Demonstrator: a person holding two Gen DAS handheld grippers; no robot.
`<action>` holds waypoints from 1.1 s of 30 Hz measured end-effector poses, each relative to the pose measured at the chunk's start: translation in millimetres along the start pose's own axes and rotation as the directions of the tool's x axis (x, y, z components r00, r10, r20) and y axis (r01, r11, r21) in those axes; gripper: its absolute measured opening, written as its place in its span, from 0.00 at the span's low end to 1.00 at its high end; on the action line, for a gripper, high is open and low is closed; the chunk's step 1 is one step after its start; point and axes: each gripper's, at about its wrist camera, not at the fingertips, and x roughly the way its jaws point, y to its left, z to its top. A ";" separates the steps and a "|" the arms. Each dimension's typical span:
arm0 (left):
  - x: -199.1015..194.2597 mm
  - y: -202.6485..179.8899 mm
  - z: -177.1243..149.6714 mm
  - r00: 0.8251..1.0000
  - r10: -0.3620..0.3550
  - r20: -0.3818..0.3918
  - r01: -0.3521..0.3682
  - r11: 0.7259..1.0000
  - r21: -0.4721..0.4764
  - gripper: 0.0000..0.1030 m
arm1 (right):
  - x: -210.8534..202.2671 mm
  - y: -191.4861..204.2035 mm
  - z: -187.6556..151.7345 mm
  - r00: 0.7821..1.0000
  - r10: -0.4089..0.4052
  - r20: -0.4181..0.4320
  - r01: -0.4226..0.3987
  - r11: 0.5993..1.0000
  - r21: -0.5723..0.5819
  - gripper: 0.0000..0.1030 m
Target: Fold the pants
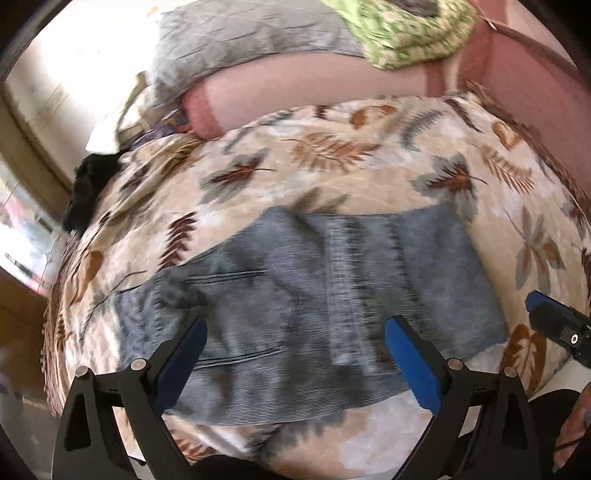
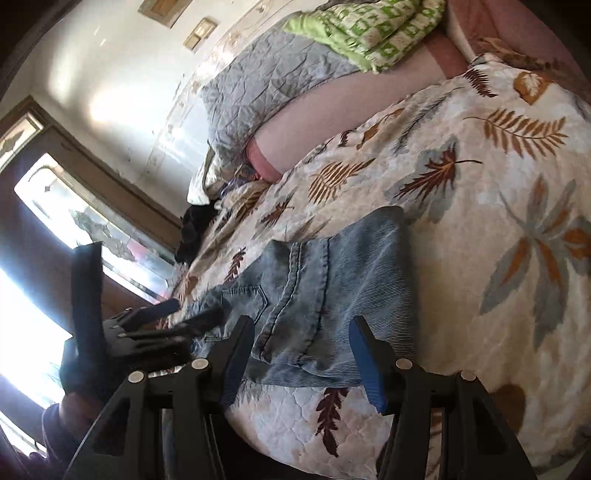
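Note:
Folded blue-grey jeans lie flat on the leaf-print bedspread, a back pocket facing up. My left gripper hovers over their near part, jaws wide apart and holding nothing. In the right wrist view the jeans lie just ahead of my right gripper, which is open and empty too. There the left gripper shows at the left, above the jeans' far end. One blue pad of the right gripper's fingers enters the left wrist view at the right edge.
A grey quilted pillow, a green patterned cloth and a pink bolster lie at the head of the bed. A black garment sits at the bed's left edge. A bright window is on the left.

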 end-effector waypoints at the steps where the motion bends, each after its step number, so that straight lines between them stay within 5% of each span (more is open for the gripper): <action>1: -1.0 12.0 -4.0 1.000 0.008 0.003 -0.008 1.000 -0.018 0.95 | 3.3 1.7 -0.6 1.000 -0.001 -0.004 0.001 1.000 -0.001 0.56; 8: -5.9 120.3 -53.7 0.991 0.127 -0.032 -0.130 0.975 -0.181 0.94 | 36.9 25.0 -1.8 0.998 -0.014 -0.053 0.012 1.000 -0.029 0.56; 12: -11.7 187.8 -100.0 0.973 0.225 -0.048 -0.230 0.936 -0.266 0.94 | 64.7 52.2 -4.3 0.997 -0.031 -0.069 0.025 0.996 -0.089 0.56; 17: -6.6 249.6 -157.5 0.962 0.241 -0.125 -0.271 0.894 -0.358 0.94 | 103.0 99.5 -11.8 0.996 -0.017 -0.091 -0.005 0.972 -0.237 0.56; 23: -2.4 277.1 -183.5 0.985 0.123 -0.120 -0.165 0.867 -0.471 0.94 | 160.9 146.4 -6.9 0.989 0.041 -0.142 -0.085 0.945 -0.316 0.56; 28: 11.1 266.9 -168.1 0.997 0.022 -0.074 -0.057 0.861 -0.505 0.94 | 201.6 162.3 -18.1 0.970 0.044 -0.237 -0.121 0.939 -0.321 0.56; 33: 31.3 248.6 -144.3 0.996 -0.086 -0.039 0.053 0.851 -0.523 0.94 | 212.4 163.9 -15.8 0.972 0.035 -0.234 -0.115 0.935 -0.337 0.56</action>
